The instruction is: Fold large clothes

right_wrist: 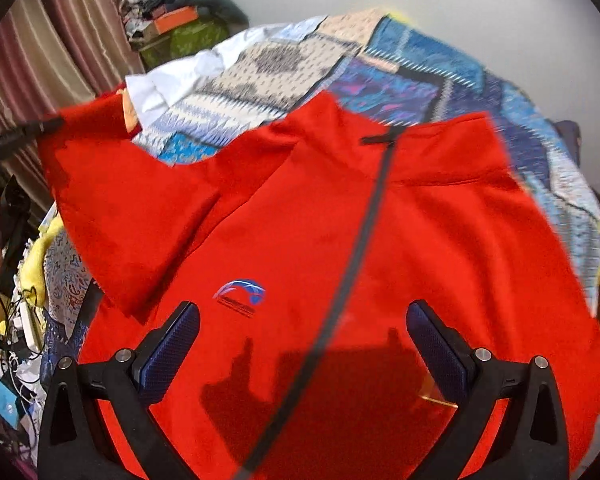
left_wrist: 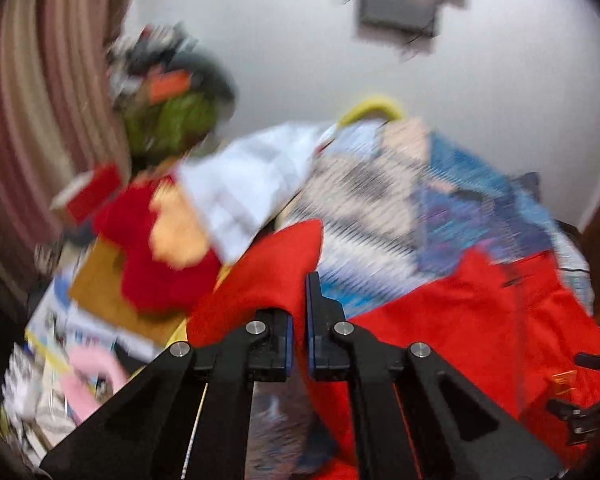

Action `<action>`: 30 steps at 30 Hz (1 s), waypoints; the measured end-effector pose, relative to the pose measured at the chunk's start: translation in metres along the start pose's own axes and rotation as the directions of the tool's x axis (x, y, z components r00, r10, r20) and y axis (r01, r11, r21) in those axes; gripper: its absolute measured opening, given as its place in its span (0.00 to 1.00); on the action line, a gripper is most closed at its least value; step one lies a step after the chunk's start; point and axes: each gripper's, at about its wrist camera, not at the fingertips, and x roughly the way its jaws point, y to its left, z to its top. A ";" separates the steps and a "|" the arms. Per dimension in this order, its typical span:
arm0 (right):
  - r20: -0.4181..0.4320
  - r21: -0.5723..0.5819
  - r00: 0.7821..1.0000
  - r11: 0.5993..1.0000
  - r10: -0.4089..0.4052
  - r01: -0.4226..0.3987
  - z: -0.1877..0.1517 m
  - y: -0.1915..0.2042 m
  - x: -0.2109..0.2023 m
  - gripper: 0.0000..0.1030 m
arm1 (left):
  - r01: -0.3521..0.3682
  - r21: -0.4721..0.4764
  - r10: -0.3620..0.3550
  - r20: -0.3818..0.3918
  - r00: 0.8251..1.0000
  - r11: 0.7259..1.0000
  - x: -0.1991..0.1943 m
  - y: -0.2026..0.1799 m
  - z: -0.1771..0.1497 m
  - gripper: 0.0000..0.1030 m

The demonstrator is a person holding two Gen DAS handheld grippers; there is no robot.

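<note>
The left gripper (left_wrist: 299, 336) is clamped on the sleeve of the red zip-front fleece jacket (right_wrist: 340, 240); the right gripper (right_wrist: 303, 344) hangs spread apart above it.

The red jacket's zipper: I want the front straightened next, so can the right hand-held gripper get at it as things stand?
Probably yes. The right hand-held gripper is open above the red jacket, and the dark zipper runs uncovered between its fingers, with nothing lying over it.

A plain white wall (right_wrist: 480, 20) stands behind the bed, which is covered by a blue patchwork spread (right_wrist: 420, 80). Striped pink-brown curtains (right_wrist: 60, 40) hang at the left, beside a heap of stacked bundles (right_wrist: 176, 20) in the corner.
</note>
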 end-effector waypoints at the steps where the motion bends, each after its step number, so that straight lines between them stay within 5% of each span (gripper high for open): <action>1: 0.016 0.006 1.000 1.000 -0.006 0.006 -0.002 -0.006 -0.010 1.00 | 0.028 0.032 -0.029 0.026 0.999 0.999 -0.011 -0.019 0.009 0.04; 5: 0.065 0.048 0.998 0.999 -0.023 0.020 -0.012 -0.034 -0.047 1.00 | 0.150 0.109 -0.156 0.051 0.986 0.983 -0.037 -0.086 0.024 0.04; 11: 0.092 0.109 0.992 0.991 -0.089 0.079 -0.042 -0.085 -0.090 1.00 | 0.309 0.183 -0.294 -0.106 0.950 0.933 -0.011 -0.185 -0.007 0.04; 14: 0.068 0.143 0.990 0.984 -0.120 0.109 -0.065 -0.112 -0.100 1.00 | 0.365 0.223 -0.312 -0.240 0.919 0.904 0.017 -0.226 -0.051 0.04; 16: 0.046 0.165 0.990 0.978 -0.133 0.124 -0.078 -0.126 -0.102 1.00 | 0.414 0.241 -0.320 -0.349 0.881 0.878 0.038 -0.249 -0.087 0.04; 20: 0.000 0.200 0.990 0.970 -0.140 0.137 -0.101 -0.141 -0.100 1.00 | 0.474 0.308 -0.307 -0.459 0.834 0.825 0.046 -0.284 -0.140 0.04; 22: -0.018 0.210 0.991 0.968 -0.136 0.136 -0.108 -0.144 -0.099 1.00 | 0.491 0.354 -0.288 -0.491 0.822 0.796 0.042 -0.296 -0.159 0.11; 25: -0.024 0.207 0.991 0.969 -0.131 0.133 -0.111 -0.141 -0.098 1.00 | 0.492 0.421 -0.264 -0.491 0.830 0.762 0.033 -0.299 -0.169 0.36; 27: -0.018 0.195 0.992 0.973 -0.124 0.125 -0.108 -0.135 -0.098 1.00 | 0.504 0.423 -0.273 -0.496 0.824 0.753 0.023 -0.293 -0.167 0.63; 30: -0.005 0.160 0.993 0.980 -0.115 0.114 -0.100 -0.117 -0.098 1.00 | 0.501 0.406 -0.306 -0.456 0.836 0.764 -0.001 -0.265 -0.153 0.68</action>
